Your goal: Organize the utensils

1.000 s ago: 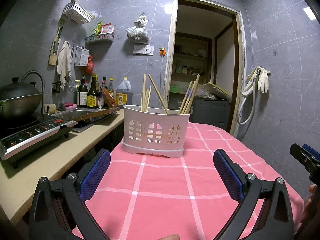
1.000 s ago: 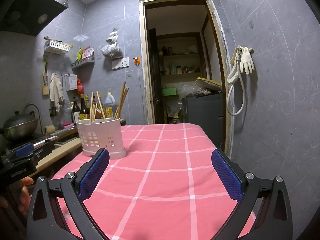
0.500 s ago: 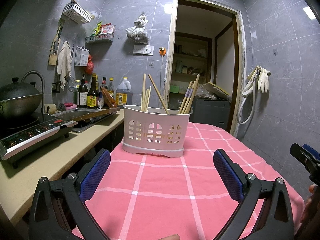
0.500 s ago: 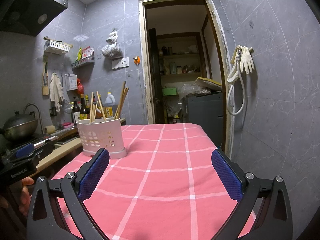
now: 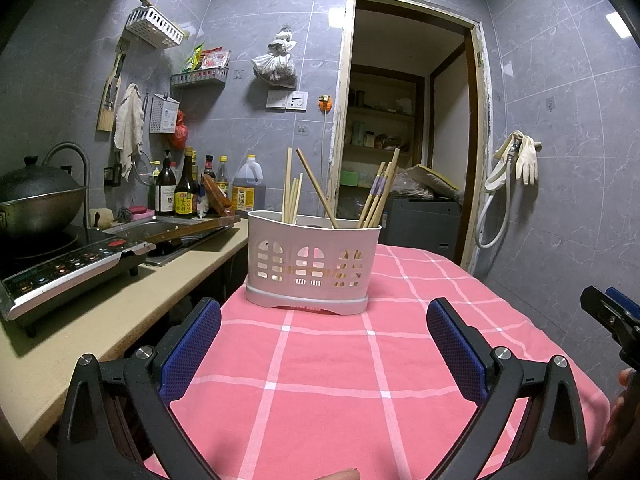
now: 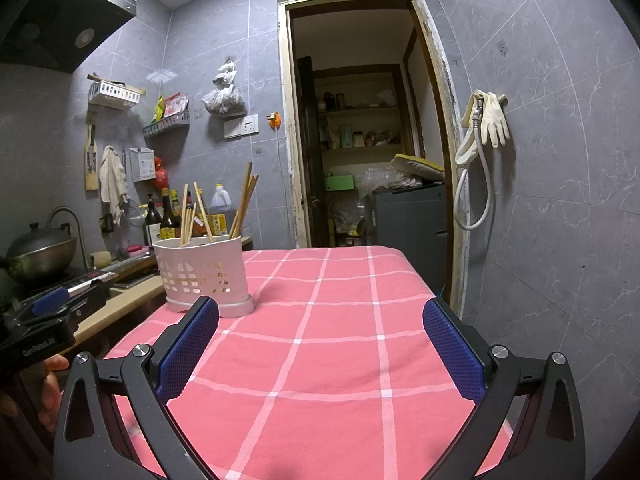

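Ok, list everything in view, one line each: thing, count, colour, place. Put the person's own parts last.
utensil holder: one, white, far left part of the table
chopsticks: several, light wood, upright in the holder, in two clusters
tablecloth: one, pink with white checks, over the table
wok: one, dark, on the cooktop at left
induction cooktop: one, black and silver, on the beige counter
bottles: several, dark and amber, at the back of the counter
rubber gloves: cream, hung on the right wall
plastic bag: one, hung on the back wall
doorway: one, open onto a storeroom
left tongs: open, blue pads, nothing held
right tongs: open, blue pads, nothing held
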`<state>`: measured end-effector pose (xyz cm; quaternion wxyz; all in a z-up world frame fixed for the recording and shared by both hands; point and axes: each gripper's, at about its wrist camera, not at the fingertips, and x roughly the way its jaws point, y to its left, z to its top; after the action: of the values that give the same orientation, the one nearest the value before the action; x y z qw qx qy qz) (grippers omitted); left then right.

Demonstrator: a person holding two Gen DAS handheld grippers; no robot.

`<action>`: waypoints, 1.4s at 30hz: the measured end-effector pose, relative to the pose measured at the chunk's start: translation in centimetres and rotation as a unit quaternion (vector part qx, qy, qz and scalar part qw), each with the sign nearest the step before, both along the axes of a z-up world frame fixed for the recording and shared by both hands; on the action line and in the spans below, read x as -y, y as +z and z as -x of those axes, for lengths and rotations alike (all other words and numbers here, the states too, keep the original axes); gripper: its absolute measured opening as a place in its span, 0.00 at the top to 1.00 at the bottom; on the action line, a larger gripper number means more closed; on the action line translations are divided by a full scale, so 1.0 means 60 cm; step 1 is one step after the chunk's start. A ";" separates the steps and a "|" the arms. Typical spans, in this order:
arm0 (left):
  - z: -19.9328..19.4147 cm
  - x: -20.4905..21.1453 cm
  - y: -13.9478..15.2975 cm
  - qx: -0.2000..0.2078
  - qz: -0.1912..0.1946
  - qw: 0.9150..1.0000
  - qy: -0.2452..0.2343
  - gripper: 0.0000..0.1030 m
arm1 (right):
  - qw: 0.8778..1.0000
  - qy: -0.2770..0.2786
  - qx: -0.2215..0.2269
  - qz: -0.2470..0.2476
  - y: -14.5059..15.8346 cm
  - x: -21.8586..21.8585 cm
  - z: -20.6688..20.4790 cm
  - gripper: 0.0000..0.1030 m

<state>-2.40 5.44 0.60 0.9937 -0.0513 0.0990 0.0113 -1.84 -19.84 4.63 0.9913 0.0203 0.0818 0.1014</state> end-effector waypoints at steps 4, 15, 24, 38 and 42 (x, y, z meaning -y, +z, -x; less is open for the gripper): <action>0.000 0.000 0.000 0.000 0.000 1.000 0.000 0.02 | 1.000 0.000 0.000 0.000 -0.001 0.000 -0.001 0.00; 0.004 -0.001 0.001 0.003 -0.004 1.000 0.001 0.02 | 1.000 0.000 0.000 -0.001 -0.001 0.000 -0.001 0.00; 0.004 -0.002 0.001 0.004 -0.005 1.000 0.001 0.02 | 1.000 0.000 -0.001 -0.001 -0.001 -0.001 -0.001 0.00; 0.002 -0.005 -0.002 0.000 0.001 1.000 0.013 0.02 | 1.000 0.000 -0.001 -0.001 0.000 -0.002 0.000 0.00; 0.001 -0.008 -0.002 -0.001 -0.001 1.000 0.012 0.02 | 1.000 0.000 -0.002 -0.001 -0.001 -0.003 0.000 0.00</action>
<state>-2.47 5.93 0.51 0.9935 -0.0511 0.0992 0.0237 -1.82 -19.66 4.57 0.9911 0.0216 0.0834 0.1017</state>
